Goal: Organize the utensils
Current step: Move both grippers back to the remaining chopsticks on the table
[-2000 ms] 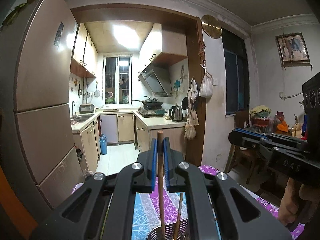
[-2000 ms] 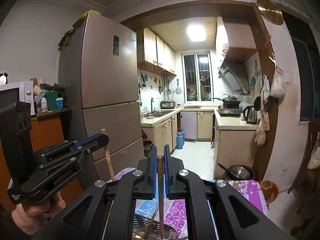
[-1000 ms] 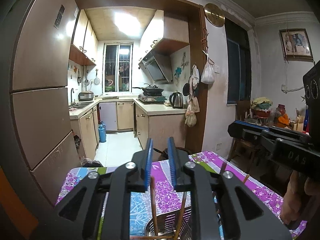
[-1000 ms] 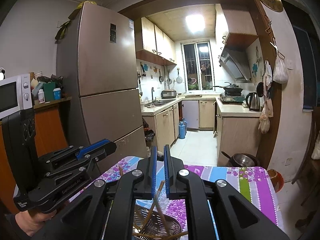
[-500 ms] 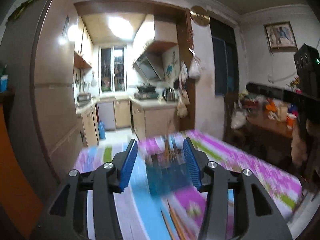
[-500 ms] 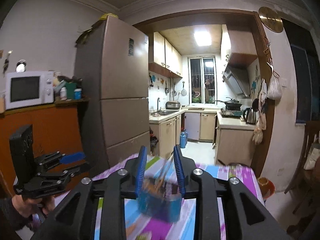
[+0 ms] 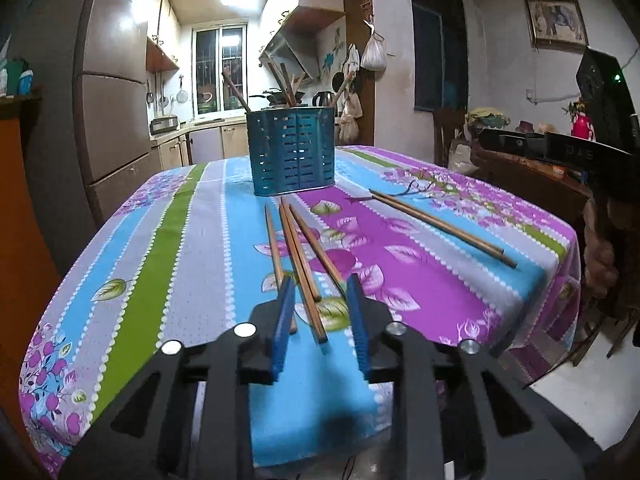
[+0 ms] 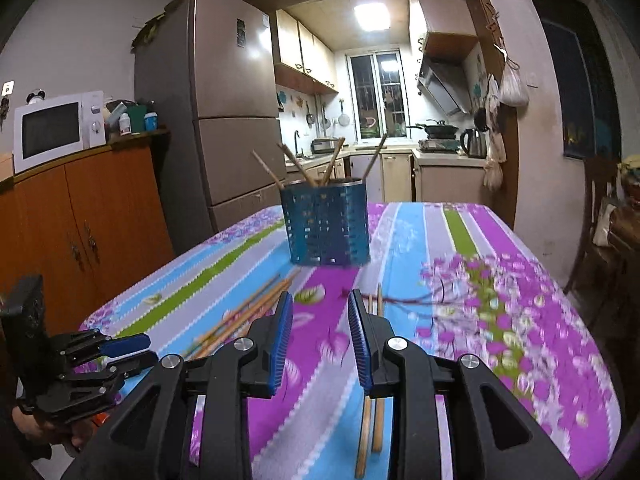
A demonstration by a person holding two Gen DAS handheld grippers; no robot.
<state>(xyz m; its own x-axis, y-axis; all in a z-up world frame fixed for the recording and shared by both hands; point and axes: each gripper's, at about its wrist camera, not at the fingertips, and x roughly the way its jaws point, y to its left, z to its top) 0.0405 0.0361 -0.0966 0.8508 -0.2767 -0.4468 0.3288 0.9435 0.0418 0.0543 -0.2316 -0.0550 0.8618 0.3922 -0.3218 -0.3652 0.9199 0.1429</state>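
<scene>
Hovering low over the counter [image 7: 168, 240], left hand-held gripper [image 7: 320, 316] closing, pads apart around loose chopsticks [image 7: 298, 248] — not pressing them. Right hand-held gripper [image 8: 320, 332] parted, empty, a chopstick pair [image 8: 372, 412] just right of its finger. Farther back, blue perforated holder [image 8: 326, 226] upright with chopsticks — mid-counter.

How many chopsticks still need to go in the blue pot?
Done: several chopsticks stand in the blue pot. In hand: nothing; the left gripper is closing over the loose trio. Left: those three and the pair below the right gripper.
</scene>
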